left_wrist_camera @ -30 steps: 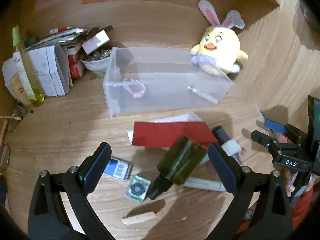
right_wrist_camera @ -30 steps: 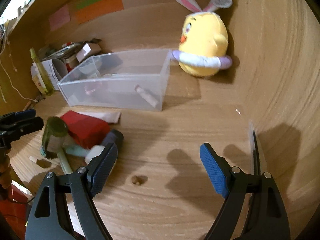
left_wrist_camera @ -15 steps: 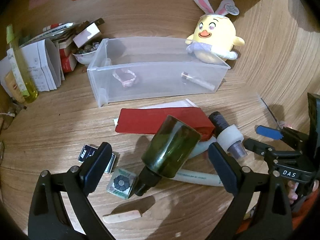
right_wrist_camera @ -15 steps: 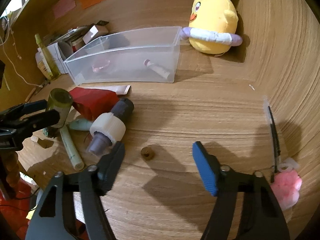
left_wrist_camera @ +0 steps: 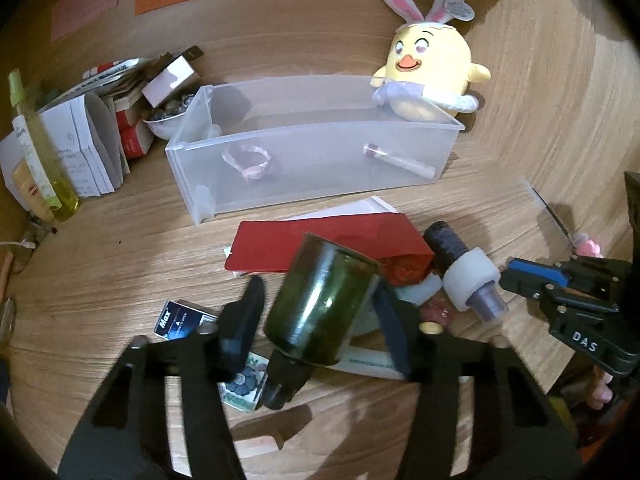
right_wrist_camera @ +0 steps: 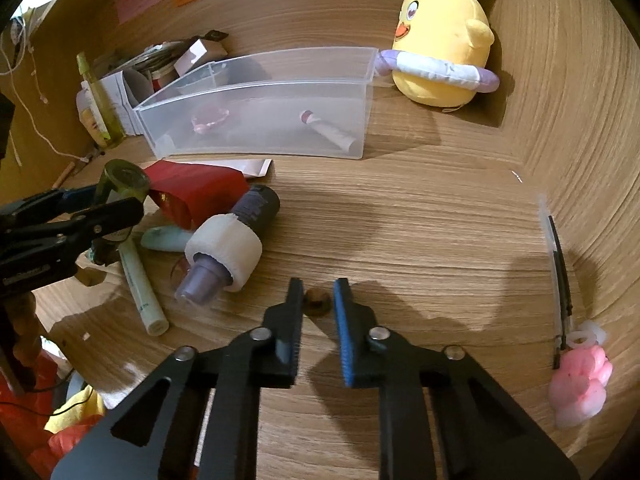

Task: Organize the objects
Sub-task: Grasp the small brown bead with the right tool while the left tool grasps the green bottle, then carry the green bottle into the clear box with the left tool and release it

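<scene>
My left gripper [left_wrist_camera: 320, 300] has its fingers close on both sides of a dark green glass bottle [left_wrist_camera: 322, 300] that lies on the table, cap toward me. My right gripper [right_wrist_camera: 318, 300] is nearly shut around a small brown ring-shaped bit [right_wrist_camera: 317, 301] on the wood; whether the pads touch it is unclear. A clear plastic bin [left_wrist_camera: 312, 148] behind holds a pink scrunchie [left_wrist_camera: 250, 160] and a small tube [left_wrist_camera: 398, 158]. A purple bottle with a white collar [right_wrist_camera: 230, 240] and a red packet [left_wrist_camera: 328, 248] lie between the grippers.
A yellow bunny plush [left_wrist_camera: 428, 76] sits behind the bin. Papers, boxes and a yellow-green bottle [left_wrist_camera: 40, 148] crowd the back left. A pale green tube [right_wrist_camera: 142, 284], small packets [left_wrist_camera: 180, 318], a pink toy [right_wrist_camera: 580, 384] and a thin black strip [right_wrist_camera: 560, 264] lie around.
Both grippers have narrowed: the left around the green bottle, the right around the small brown bit, which it moved up to.
</scene>
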`<state>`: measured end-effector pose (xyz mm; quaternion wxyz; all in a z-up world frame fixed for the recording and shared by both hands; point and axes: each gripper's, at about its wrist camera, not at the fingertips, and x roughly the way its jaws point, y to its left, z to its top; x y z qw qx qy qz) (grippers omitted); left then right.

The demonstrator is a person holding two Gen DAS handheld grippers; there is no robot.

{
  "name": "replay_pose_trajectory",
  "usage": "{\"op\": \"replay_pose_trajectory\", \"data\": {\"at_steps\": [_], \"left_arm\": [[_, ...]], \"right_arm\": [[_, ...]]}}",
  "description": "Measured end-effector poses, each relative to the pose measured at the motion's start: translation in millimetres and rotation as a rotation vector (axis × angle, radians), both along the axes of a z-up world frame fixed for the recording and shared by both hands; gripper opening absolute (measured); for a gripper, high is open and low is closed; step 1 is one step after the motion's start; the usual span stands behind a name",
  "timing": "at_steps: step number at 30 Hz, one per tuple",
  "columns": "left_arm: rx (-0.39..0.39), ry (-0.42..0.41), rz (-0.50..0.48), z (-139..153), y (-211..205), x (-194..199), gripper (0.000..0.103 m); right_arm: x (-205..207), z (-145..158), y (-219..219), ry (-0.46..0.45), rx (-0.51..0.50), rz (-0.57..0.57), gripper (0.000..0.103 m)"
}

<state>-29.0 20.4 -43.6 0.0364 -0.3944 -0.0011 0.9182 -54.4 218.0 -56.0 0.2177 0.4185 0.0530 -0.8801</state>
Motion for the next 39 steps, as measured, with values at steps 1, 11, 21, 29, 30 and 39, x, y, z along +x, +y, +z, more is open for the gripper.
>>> {"op": "replay_pose_trajectory", "data": {"at_steps": [1,11,21,29,30,39], "left_arm": [[-0.001,0.000,0.001,-0.2,-0.6,-0.7,0.044],[0.013,0.045,0.032,14.9,-9.8,4.6,0.041],[0.023,0.121,0.040,40.8,-13.8,13.9,0.041],[0.049,0.171,0.051,58.1,-19.6,15.3,0.041],[0.054,0.175,0.054,59.5,-20.8,14.6,0.041],[0.103,0.224,0.071,75.0,-29.0,2.5,0.041]], "right_arm": [[0.1,0.0,0.8,0.000,-0.003,0.000,0.012],[-1.5,5.4,9.5,0.020,-0.028,-0.034,0.012],[-6.9,24.8,14.7,0.074,-0.058,-0.055,0.012],[-13.6,43.1,9.6,0.127,-0.087,-0.054,0.012],[-14.5,45.8,8.1,0.134,-0.091,-0.052,0.012],[-24.8,65.9,-4.1,0.187,-0.130,-0.032,0.012]]}}
